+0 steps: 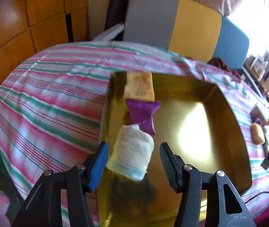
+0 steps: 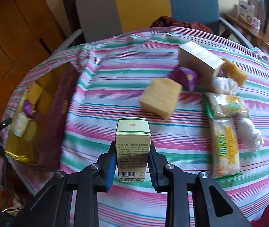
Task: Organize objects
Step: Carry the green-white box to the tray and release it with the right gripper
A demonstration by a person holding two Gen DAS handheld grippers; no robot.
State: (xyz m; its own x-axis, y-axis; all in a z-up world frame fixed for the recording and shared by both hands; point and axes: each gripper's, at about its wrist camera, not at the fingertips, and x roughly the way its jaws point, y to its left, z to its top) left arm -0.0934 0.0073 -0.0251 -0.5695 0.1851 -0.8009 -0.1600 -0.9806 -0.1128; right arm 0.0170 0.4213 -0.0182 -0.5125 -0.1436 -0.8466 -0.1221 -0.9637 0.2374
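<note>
In the right wrist view alone, the right hand-held gripper [image 2: 131, 165] clamps a carton [image 2: 132, 147].

shiny gold rectangular tray [image 1: 227, 102]: left on the striped bed | inside, along its left wall: yellow sponge block [image 1: 139, 87] far, crumpled purple packet [image 1: 143, 114] middle, rolled white gauze cloth [image 1: 132, 152] near | small cream-and-green printed carton [image 2: 132, 147]: upright, clamped

The tray [image 1: 200, 94] is glossy gold, mirror-like. The striped cloth [image 2: 115, 98] looks matt and woven. The sponge [image 2: 161, 98] is rough and porous. The carton [image 2: 132, 132] is smooth printed card. The wrappers [image 2: 225, 141] are shiny plastic.
</note>
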